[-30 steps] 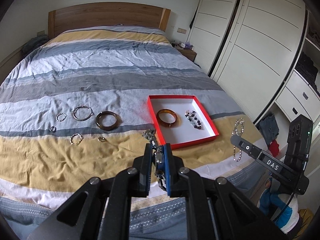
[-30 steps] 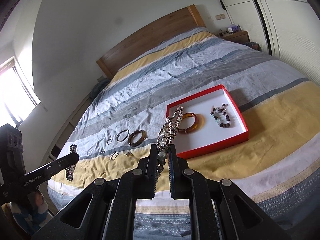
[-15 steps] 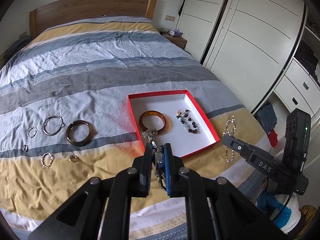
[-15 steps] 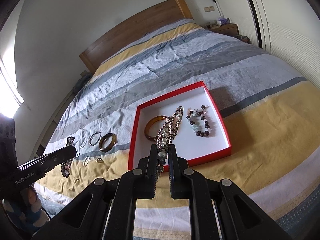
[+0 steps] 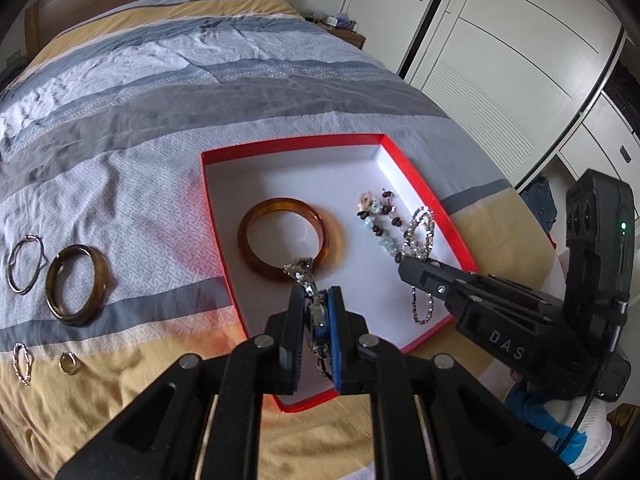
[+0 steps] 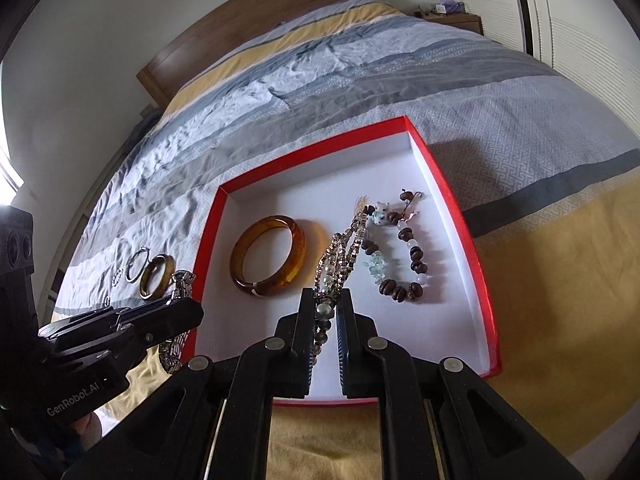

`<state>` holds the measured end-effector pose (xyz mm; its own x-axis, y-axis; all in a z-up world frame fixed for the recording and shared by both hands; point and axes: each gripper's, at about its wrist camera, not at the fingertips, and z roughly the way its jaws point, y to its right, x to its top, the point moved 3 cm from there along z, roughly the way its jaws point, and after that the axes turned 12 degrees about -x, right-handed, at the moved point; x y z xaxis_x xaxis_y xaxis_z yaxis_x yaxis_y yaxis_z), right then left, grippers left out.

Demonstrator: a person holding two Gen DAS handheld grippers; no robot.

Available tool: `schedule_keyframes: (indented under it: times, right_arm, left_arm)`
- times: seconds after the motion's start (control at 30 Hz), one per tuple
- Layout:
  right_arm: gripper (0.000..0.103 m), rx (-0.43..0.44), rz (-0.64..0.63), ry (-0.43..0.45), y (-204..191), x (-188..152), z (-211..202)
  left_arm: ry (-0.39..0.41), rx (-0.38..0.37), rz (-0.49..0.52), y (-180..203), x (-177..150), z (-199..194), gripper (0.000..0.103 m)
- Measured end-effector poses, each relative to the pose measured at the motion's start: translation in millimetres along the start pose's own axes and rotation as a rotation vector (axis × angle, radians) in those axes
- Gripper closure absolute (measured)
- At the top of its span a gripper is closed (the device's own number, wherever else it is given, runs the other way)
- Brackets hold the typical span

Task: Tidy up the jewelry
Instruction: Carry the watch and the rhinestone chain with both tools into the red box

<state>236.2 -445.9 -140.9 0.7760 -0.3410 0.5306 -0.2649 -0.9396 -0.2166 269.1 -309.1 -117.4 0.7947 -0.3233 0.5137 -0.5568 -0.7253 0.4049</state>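
A red-rimmed white tray (image 5: 416,184) (image 6: 448,168) lies on the bed. It holds an amber bangle (image 5: 256,256) (image 6: 244,276) and a brown bead bracelet (image 5: 378,224) (image 6: 416,264). My left gripper (image 5: 316,312) is shut on a silver link bracelet (image 5: 302,274) over the tray's near left part; it also shows in the right wrist view (image 6: 176,344). My right gripper (image 6: 326,308) is shut on a silver and pearl chain (image 6: 340,252) that hangs over the tray; the left wrist view shows the chain (image 5: 420,236) too.
On the striped bedcover left of the tray lie a dark brown bangle (image 5: 76,284) (image 6: 156,276), a thin silver hoop (image 5: 26,264) and small rings (image 5: 68,362). White wardrobe doors (image 5: 500,60) stand at the right. A wooden headboard (image 6: 248,28) is at the far end.
Both grippers have moved forward and down toward the tray, each still holding its piece. The tray now fills the middle of both views.
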Motion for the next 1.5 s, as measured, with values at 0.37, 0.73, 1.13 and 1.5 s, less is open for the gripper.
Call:
schedule_keyframes:
  times: [0.37, 0.73, 1.13, 1.5]
  right_arm:
    - [0.093, -0.048, -0.046, -0.06, 5, -3, 23]
    - [0.093, -0.121, -0.127, -0.118, 5, -5, 28]
    - [0.091, -0.137, -0.139, -0.147, 3, -7, 27]
    - [0.078, -0.143, -0.143, -0.143, 3, -8, 23]
  left_arm:
    - [-0.058, 0.009, -0.004, -2, -8, 37, 0.093]
    - [-0.073, 0.038, -0.012, -9, -9, 48, 0.093]
    - [-0.083, 0.069, -0.023, -13, -10, 53, 0.092]
    - [-0.087, 0.075, -0.019, -13, -10, 53, 0.092]
